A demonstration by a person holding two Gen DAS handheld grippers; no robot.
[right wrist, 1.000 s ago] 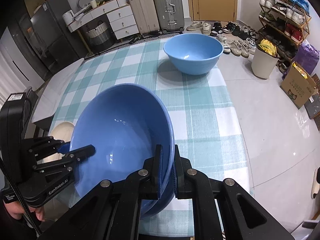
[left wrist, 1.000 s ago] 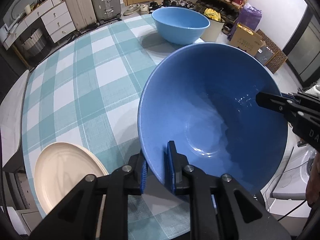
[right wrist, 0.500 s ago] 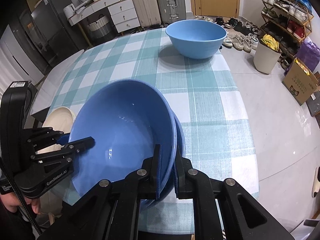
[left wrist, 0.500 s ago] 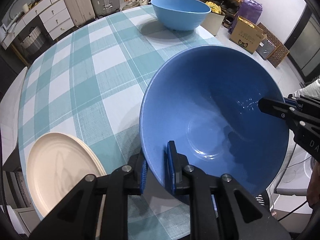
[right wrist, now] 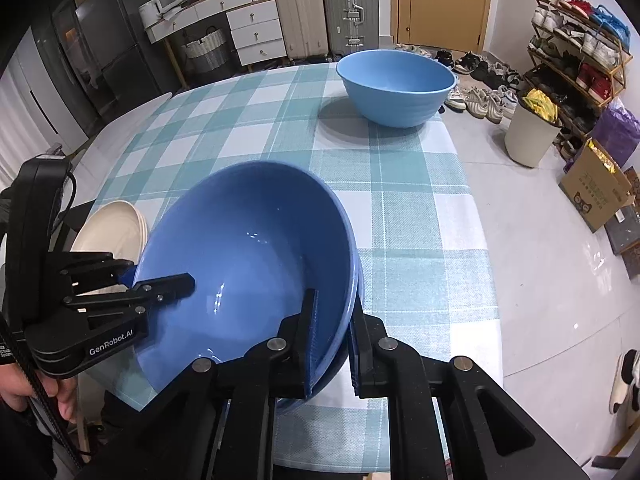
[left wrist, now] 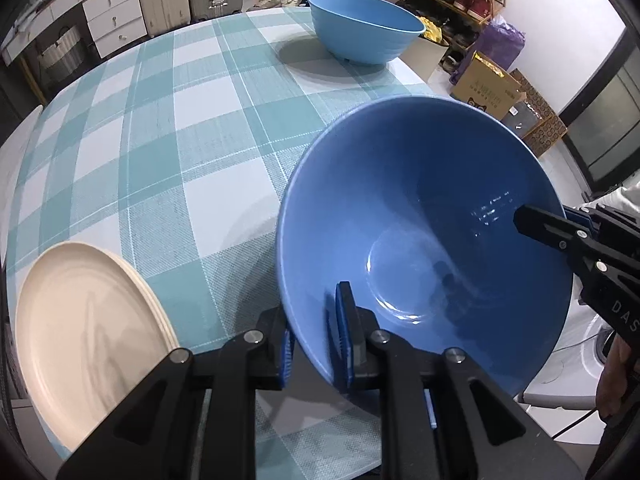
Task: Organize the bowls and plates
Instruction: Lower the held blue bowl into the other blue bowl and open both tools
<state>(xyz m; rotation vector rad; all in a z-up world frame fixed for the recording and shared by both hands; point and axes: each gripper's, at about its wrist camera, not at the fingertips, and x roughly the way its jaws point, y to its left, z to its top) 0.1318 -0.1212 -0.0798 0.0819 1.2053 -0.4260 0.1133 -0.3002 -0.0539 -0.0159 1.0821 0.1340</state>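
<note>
Both grippers hold a dark blue bowl (left wrist: 420, 240) by opposite sides of its rim, tilted above the table's near edge. My left gripper (left wrist: 316, 336) is shut on the near rim in its own view; it also shows in the right wrist view (right wrist: 160, 280). My right gripper (right wrist: 332, 344) is shut on the rim, which looks like two nested bowls (right wrist: 248, 256). It appears at the right in the left wrist view (left wrist: 560, 232). A light blue bowl (left wrist: 364, 28) stands at the far table edge (right wrist: 396, 84). Stacked cream plates (left wrist: 84, 332) lie at the near left (right wrist: 112, 228).
The table carries a teal checked cloth (left wrist: 180, 128). Beyond it stand suitcases (right wrist: 328, 12), drawers (right wrist: 252, 28), a shoe rack (right wrist: 580, 52), a white bin (right wrist: 528, 136) and a cardboard box (right wrist: 596, 192) on the floor.
Both grippers have moved the dark blue bowl forward over the table and lowered it; the light blue bowl now looks nearer. The grips have not changed.
</note>
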